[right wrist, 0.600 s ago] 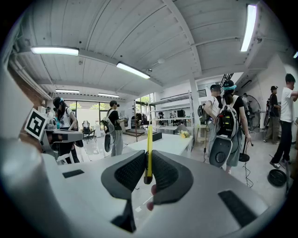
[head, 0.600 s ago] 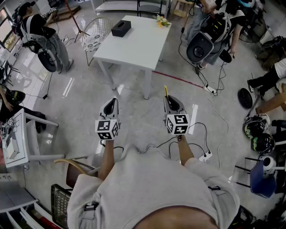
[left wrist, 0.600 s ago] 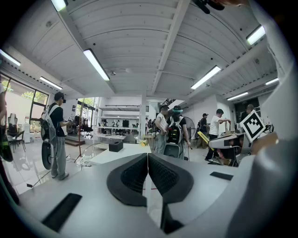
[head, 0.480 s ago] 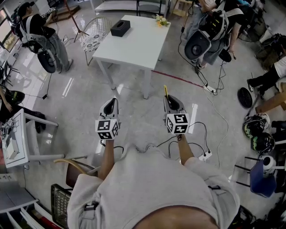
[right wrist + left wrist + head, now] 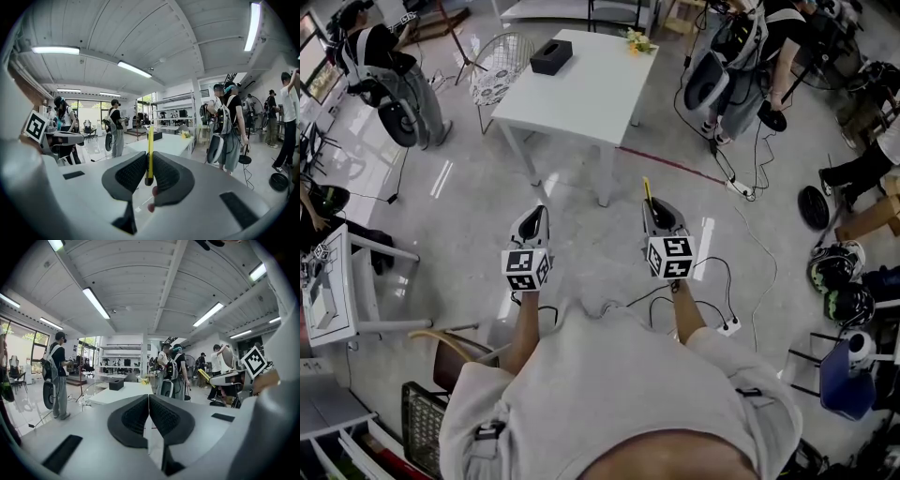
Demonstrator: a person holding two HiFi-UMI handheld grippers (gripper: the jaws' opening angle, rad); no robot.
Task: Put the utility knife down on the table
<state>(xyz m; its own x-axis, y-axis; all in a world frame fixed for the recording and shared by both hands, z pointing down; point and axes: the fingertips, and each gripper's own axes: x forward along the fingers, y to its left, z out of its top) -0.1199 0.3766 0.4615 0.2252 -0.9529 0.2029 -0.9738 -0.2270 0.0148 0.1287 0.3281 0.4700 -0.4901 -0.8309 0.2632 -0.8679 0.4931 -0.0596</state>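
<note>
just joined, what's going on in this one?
A person stands on the floor a little short of the white table, with a handheld gripper in each hand. The right gripper has its fingers closed on a yellow utility knife, which sticks out ahead toward the table. The left gripper is shut with nothing in it. The knife has not been set down yet. The table holds a black box and some yellow flowers.
</note>
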